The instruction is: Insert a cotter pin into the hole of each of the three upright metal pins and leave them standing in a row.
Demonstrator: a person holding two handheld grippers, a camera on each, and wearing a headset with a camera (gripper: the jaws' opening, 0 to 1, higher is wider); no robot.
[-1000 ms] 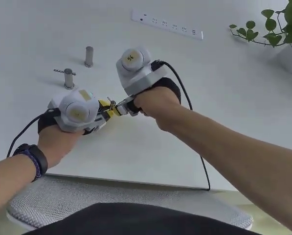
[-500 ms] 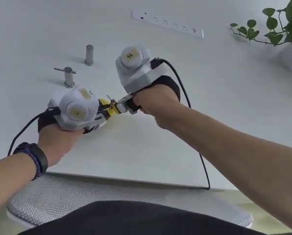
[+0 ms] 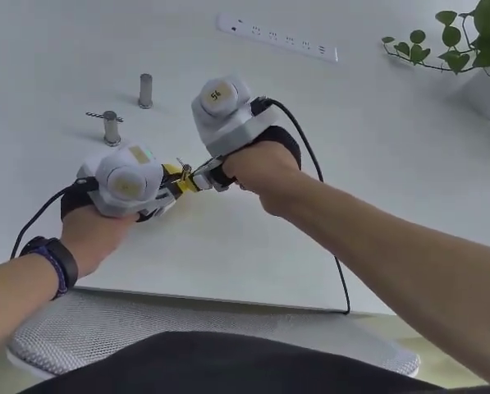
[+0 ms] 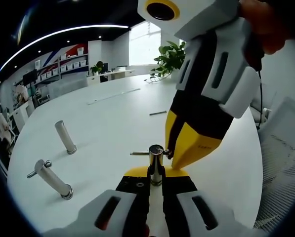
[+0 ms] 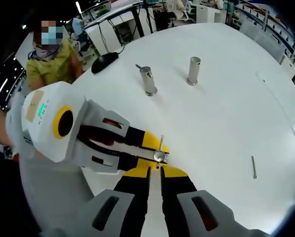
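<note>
a white table [image 3: 376, 164] carries a long white power strip [image 3: 277, 38] near its far edge and a plant [image 3: 474, 41] at the far right corner. toward the left stand two upright metal pins, well apart: a plain metal pin [image 3: 146, 90] farther back, and a nearer metal pin [image 3: 111, 128] with a cotter pin [image 3: 97, 116] through its top. a loose cotter pin [image 5: 254, 174] lies flat on the bare surface. a black cable [image 3: 331, 230] trails across to the near edge.

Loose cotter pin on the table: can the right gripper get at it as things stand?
Probably not yet. The right gripper is shut on another cotter pin at the held metal pin. The table around the loose cotter pin looks bare, so release first.
</note>
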